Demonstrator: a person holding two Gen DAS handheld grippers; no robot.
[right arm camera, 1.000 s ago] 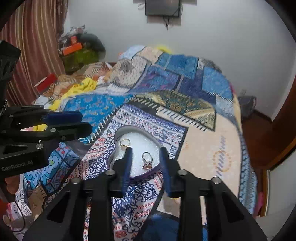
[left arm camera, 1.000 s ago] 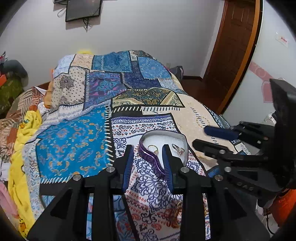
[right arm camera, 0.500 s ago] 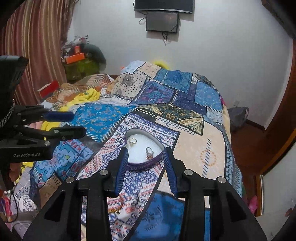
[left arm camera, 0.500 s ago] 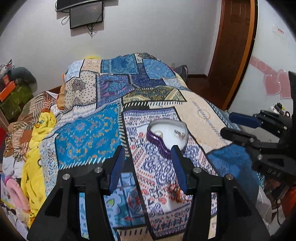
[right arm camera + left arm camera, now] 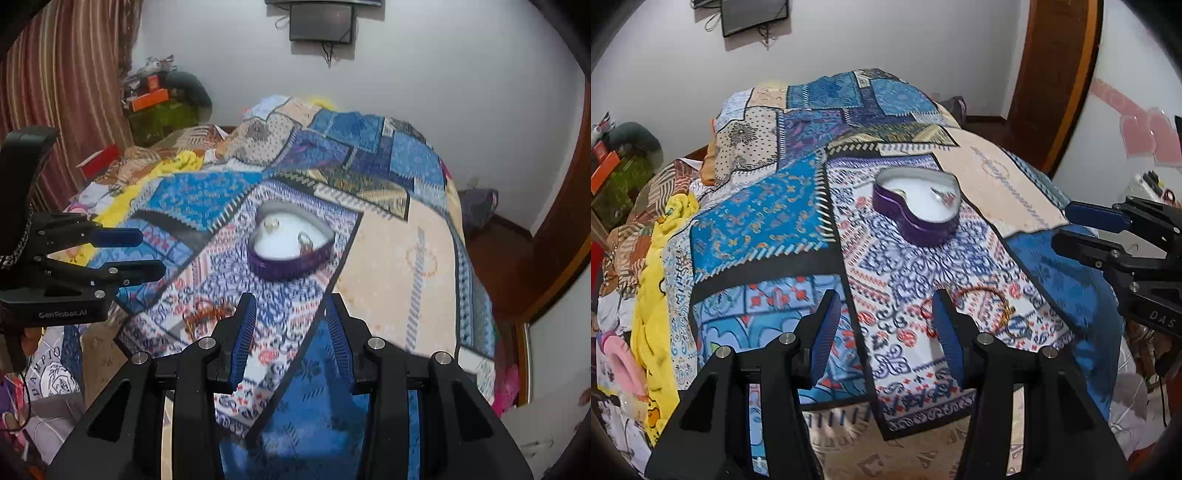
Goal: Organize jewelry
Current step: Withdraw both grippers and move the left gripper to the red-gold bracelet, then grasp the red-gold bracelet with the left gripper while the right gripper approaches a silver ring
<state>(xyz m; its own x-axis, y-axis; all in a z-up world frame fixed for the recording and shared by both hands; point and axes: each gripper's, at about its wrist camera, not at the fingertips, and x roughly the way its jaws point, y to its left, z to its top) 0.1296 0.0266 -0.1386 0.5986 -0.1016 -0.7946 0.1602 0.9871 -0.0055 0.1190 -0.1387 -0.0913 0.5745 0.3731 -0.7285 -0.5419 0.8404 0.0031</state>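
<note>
A purple heart-shaped box [image 5: 916,218] with a white lining sits on the patchwork bedspread [image 5: 768,210]. Inside it lie a gold ring [image 5: 271,224] and a silver ring [image 5: 306,240]. A gold and red bracelet [image 5: 991,308] lies on the spread nearer to me, just right of my left gripper [image 5: 886,319]. That gripper is open and empty, well short of the box. My right gripper [image 5: 290,321] is also open with nothing between its fingers, and the box [image 5: 291,245] lies ahead of it. The bracelet [image 5: 207,314] is to its left.
The bed's near edge drops off under both grippers. A yellow blanket [image 5: 661,266] and piled clothes lie along the left side. A wooden door [image 5: 1056,74] stands at the right, and a wall screen [image 5: 321,22] hangs above the bed's head. Each gripper shows in the other's view.
Both grippers have drawn back from the heart box, which now looks smaller and farther off. The left jaws have spread wider. The bracelet has come into view.
</note>
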